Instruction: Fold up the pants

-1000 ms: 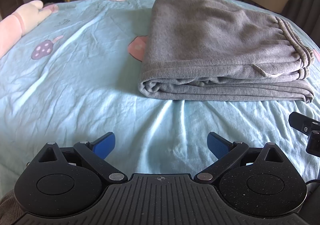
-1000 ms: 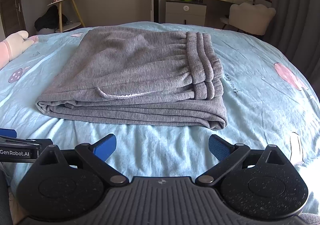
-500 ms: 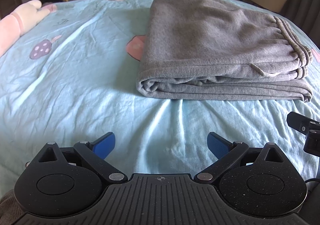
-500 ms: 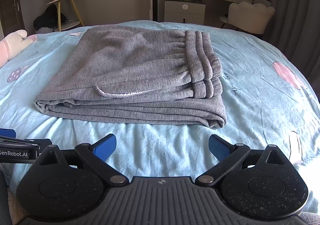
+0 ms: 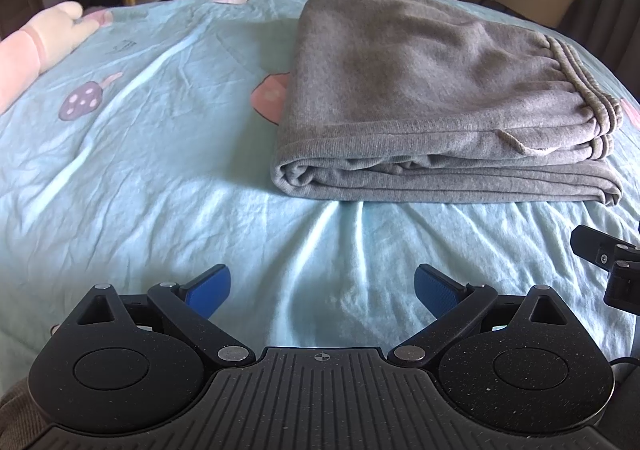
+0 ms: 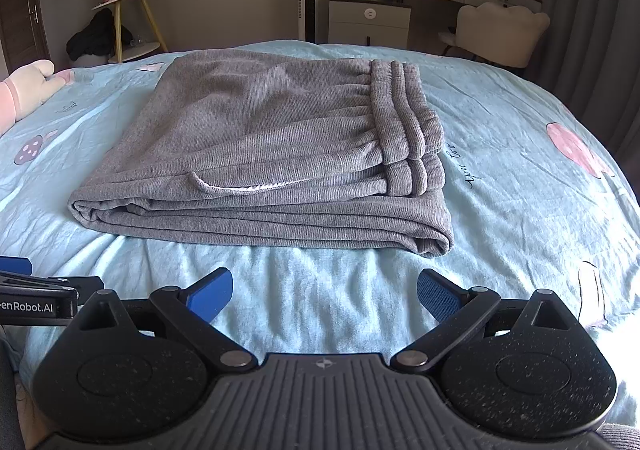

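Note:
Grey pants (image 5: 432,90) (image 6: 276,154) lie folded into a thick flat rectangle on the light blue bed sheet (image 5: 140,170), with the elastic waistband at their right end and the folded layers facing me. My left gripper (image 5: 322,290) is open above the sheet, short of the stack's near left corner, holding nothing. My right gripper (image 6: 325,292) is also open and empty, a short way in front of the stack's near edge. Neither gripper touches the fabric. Part of the right gripper shows at the right edge of the left wrist view.
A pink and white plush toy (image 5: 36,46) lies at the bed's left edge. Beyond the bed stand a yellow-legged side table (image 6: 128,22), a white drawer unit (image 6: 368,20), a cream chair (image 6: 500,32) and a dressing table. Grey curtains hang on the right.
Both views have shifted only slightly; the pants sit a little lower and nearer in the frames. Both grippers remain open and empty.

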`<state>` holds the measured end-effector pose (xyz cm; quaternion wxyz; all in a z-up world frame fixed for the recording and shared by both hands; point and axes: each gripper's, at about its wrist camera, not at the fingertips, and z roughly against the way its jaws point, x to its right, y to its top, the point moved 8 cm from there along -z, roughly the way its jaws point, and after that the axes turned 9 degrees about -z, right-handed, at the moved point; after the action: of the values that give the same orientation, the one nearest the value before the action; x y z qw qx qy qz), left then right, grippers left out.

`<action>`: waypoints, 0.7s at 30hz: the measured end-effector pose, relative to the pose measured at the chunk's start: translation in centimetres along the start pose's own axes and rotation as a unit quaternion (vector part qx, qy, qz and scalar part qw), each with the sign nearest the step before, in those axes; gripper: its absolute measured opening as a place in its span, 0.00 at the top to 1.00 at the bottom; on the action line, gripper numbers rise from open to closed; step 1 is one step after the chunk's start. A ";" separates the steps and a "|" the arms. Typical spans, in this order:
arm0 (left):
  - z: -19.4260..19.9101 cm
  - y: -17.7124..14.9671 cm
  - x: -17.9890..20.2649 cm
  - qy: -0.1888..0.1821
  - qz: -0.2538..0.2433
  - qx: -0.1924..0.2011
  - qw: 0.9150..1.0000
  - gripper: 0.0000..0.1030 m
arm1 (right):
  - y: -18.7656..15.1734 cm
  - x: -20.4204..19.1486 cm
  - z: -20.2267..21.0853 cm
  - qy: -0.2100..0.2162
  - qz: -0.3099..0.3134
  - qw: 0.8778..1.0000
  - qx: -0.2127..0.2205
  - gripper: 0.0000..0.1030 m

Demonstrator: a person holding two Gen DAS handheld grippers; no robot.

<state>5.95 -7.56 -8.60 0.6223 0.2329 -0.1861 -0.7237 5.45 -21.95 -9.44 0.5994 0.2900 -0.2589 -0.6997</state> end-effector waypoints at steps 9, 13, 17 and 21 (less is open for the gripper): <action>0.1 0.1 0.1 -0.001 -0.002 0.003 1.000 0.02 | 0.0 0.0 0.0 0.000 0.000 1.000 0.000 0.04; 0.1 0.1 0.1 -0.004 0.000 0.005 1.000 0.02 | 0.0 0.0 0.0 0.000 0.000 1.000 0.000 0.04; 0.2 0.2 0.0 -0.013 0.006 0.007 1.000 0.02 | 0.0 0.0 0.0 0.000 0.000 1.000 0.000 0.04; 0.5 0.5 -0.5 -0.014 0.016 0.024 0.999 0.02 | 0.0 0.0 0.0 0.000 0.000 1.000 0.000 0.04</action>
<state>6.12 -7.19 -7.83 0.6255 0.2346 -0.2155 -0.7122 5.45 -21.92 -9.48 0.5995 0.2897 -0.2586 -0.6999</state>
